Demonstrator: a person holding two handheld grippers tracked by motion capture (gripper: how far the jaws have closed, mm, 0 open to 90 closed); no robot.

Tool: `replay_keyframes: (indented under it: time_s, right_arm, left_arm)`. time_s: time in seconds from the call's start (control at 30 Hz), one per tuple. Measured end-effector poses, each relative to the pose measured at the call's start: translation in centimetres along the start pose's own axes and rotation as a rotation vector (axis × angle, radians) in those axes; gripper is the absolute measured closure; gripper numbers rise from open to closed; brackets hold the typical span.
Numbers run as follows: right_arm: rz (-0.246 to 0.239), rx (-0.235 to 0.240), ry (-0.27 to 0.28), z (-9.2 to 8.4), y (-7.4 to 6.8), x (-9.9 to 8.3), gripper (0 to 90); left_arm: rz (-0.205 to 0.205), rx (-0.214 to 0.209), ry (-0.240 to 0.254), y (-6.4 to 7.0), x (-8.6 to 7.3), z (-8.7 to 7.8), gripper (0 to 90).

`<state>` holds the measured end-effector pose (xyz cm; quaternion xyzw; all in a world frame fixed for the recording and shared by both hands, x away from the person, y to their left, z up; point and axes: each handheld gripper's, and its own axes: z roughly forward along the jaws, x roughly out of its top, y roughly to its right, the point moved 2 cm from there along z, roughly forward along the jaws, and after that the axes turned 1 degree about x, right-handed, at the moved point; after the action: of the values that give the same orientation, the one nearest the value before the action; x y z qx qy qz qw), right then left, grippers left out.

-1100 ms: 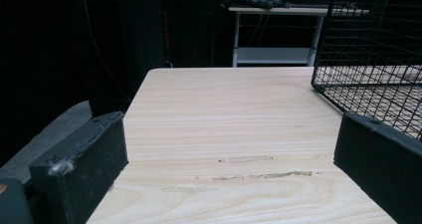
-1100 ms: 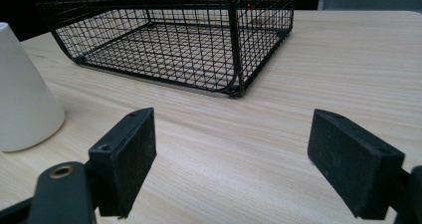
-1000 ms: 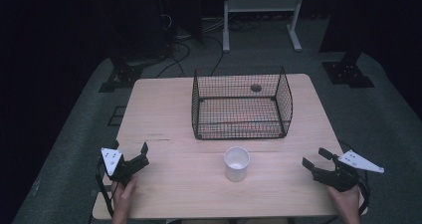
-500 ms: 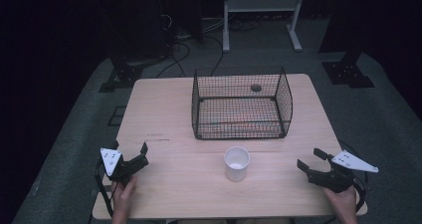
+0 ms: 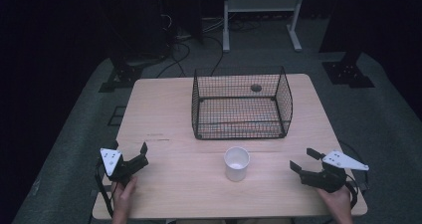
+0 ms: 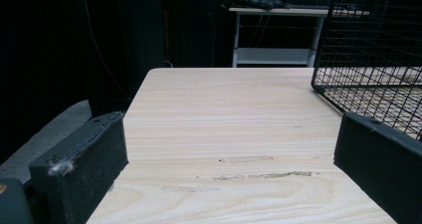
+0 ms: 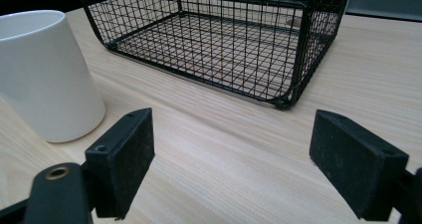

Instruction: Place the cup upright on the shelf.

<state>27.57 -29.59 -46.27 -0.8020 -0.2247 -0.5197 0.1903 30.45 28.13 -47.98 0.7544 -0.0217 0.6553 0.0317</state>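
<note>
The white cup (image 5: 236, 163) stands upright on the wooden table (image 5: 164, 109), a little below the middle of the high view and just in front of the black wire basket (image 5: 239, 104), apart from it. In the right gripper view the cup (image 7: 45, 74) fills the upper left of the frame, cut off by the left edge, with its rim tilted in the picture.

The right gripper (image 5: 305, 160) sits at the lower right of the high view, its 2 jaws spread wide and pointed left toward the cup, with bare table between them. It grasps nothing and touches nothing; the cup is near but apart from it. A hand (image 5: 338, 204) holds it from below, partly cut off by the bottom edge, under the grey three-cornered plate.

The left gripper (image 5: 130, 151) is at the lower left of the high view, also released, jaws wide apart and aimed up and to the right, empty. The hand (image 5: 122, 199) behind it runs off the bottom edge. In the left gripper view, bare tabletop lies between the 2 jaws, and the basket (image 6: 373, 59) is cut off at the upper right.

A small dark spot on the table behind the basket's far wall is too small to make out.
</note>
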Motion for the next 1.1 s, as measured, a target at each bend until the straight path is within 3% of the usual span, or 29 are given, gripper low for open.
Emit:
replay_keyframes:
  time_s: [0.2, 0.53, 1.1]
  right_arm:
    - [-0.021, 0.009, -0.011, 0.2, -0.5, 0.7, 17.0]
    - [-0.07, 0.08, -0.019, 1.0, -2.4, 2.2, 16.6]
    - [-0.108, 0.158, -0.037, 1.9, -4.3, 2.8, 14.7]
  left_arm:
    - [0.0, 0.0, 0.0, 0.0, 0.0, 0.0, 0.0]
    - [0.0, -0.001, -0.001, 0.0, 0.0, 0.0, 0.0]
    - [0.001, -0.001, -0.001, 0.0, 0.0, 0.0, 0.0]
